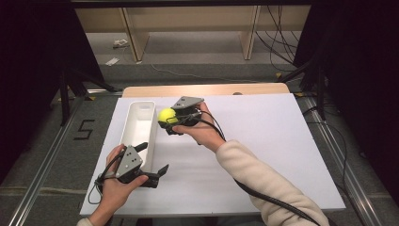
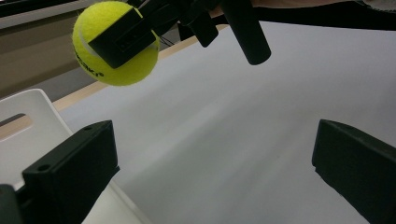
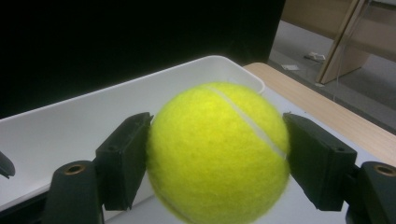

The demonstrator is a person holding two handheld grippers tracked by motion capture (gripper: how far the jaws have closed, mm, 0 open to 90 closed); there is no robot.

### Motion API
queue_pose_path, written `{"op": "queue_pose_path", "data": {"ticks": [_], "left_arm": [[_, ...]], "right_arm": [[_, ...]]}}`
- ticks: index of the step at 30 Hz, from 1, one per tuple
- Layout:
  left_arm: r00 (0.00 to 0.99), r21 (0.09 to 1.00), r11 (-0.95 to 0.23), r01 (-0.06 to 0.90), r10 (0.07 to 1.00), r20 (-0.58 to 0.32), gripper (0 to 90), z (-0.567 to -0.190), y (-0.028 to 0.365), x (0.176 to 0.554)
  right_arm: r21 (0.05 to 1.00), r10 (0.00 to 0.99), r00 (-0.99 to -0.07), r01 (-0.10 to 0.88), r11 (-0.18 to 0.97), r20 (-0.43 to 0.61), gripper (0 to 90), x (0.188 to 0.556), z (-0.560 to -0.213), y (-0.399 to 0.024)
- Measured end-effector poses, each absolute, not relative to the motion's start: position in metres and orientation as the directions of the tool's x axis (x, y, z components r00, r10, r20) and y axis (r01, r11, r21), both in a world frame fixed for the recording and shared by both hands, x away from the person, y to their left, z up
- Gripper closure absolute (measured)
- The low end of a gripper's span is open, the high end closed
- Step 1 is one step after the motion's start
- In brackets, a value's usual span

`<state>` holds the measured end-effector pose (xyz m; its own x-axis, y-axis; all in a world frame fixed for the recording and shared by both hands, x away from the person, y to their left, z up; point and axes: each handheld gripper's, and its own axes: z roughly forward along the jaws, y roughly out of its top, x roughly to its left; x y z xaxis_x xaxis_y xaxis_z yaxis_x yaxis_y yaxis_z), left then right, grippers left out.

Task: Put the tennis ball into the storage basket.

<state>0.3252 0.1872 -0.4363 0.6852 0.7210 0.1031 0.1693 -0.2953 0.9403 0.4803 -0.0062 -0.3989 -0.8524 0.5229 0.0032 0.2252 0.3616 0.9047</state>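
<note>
A yellow tennis ball (image 1: 166, 115) (image 3: 218, 151) (image 2: 114, 44) is clamped in my right gripper (image 1: 168, 118) (image 3: 217, 158), which is shut on it and holds it in the air just right of a long white bin (image 1: 137, 129) (image 3: 70, 121) (image 2: 28, 126). My left gripper (image 1: 153, 157) (image 2: 212, 163) stands open near the bin's near end, one jaw over the bin's edge and one over the white tabletop, with nothing between them.
A white board (image 1: 263, 141) covers the table; a strip of wooden tabletop (image 1: 207, 89) shows at its far edge. Wooden shelving legs (image 1: 134, 35) and cables (image 1: 282, 37) lie beyond on the floor. Dark curtains flank both sides.
</note>
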Motion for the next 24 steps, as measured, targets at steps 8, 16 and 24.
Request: {"op": "queue_pose_path", "data": {"ticks": [8, 16, 24], "left_arm": [[0.685, 0.94, -0.295, 0.169, 0.721, 0.103, 0.0, -0.436, 0.187, 0.325], [0.685, 0.94, -0.296, 0.168, 0.721, 0.105, 0.0, -0.436, 0.187, 0.325], [0.685, 0.941, -0.296, 0.167, 0.721, 0.105, 0.0, -0.436, 0.187, 0.325]], "right_arm": [[0.906, 0.522, -0.853, 0.223, 0.36, 0.003, 27.3, 0.482, -0.398, -0.003], [0.906, 0.517, -0.856, 0.219, 0.362, 0.001, 27.3, 0.483, -0.396, 0.001], [0.906, 0.513, -0.859, 0.218, 0.363, 0.001, 27.3, 0.483, -0.394, 0.006]]}}
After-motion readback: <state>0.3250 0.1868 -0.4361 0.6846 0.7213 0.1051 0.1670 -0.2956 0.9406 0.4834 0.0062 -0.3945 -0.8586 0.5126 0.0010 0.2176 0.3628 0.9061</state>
